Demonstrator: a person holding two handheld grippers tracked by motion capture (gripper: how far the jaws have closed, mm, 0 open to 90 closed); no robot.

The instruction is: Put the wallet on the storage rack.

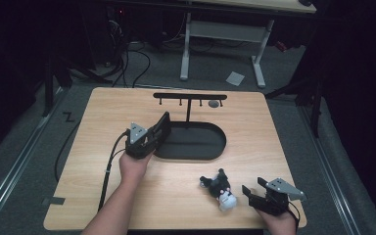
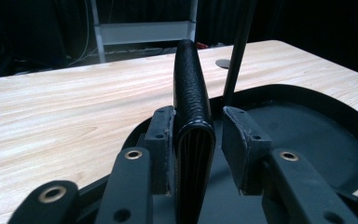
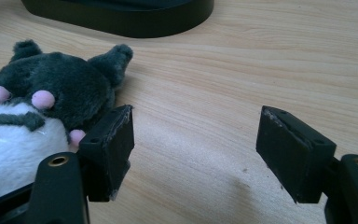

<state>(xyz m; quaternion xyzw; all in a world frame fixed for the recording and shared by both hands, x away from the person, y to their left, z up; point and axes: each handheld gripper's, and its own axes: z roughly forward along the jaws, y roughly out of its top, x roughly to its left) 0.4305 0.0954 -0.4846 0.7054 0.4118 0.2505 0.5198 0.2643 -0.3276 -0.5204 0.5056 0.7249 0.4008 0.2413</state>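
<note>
Your left gripper point(image 1: 160, 128), jaws loose around the black leather wallet point(image 2: 192, 98), sits over the black oval tray point(image 1: 210, 147); your right gripper point(image 1: 252, 193), jaws apart, hasn't taken the grey-and-white plush toy point(image 1: 220, 188).

Wallet point(image 2: 193, 121): lower end cut off by the bottom edge in the left gripper view, and the left hand-held gripper point(image 1: 152, 137) covers most of it in the high view. Plush toy point(image 3: 42, 112): left side cropped in the right gripper view. Small grey thing point(image 1: 214, 104) under the rack point(image 1: 190, 96): too small to identify. Right hand point(image 1: 280, 223): cut off at the bottom edge.
</note>
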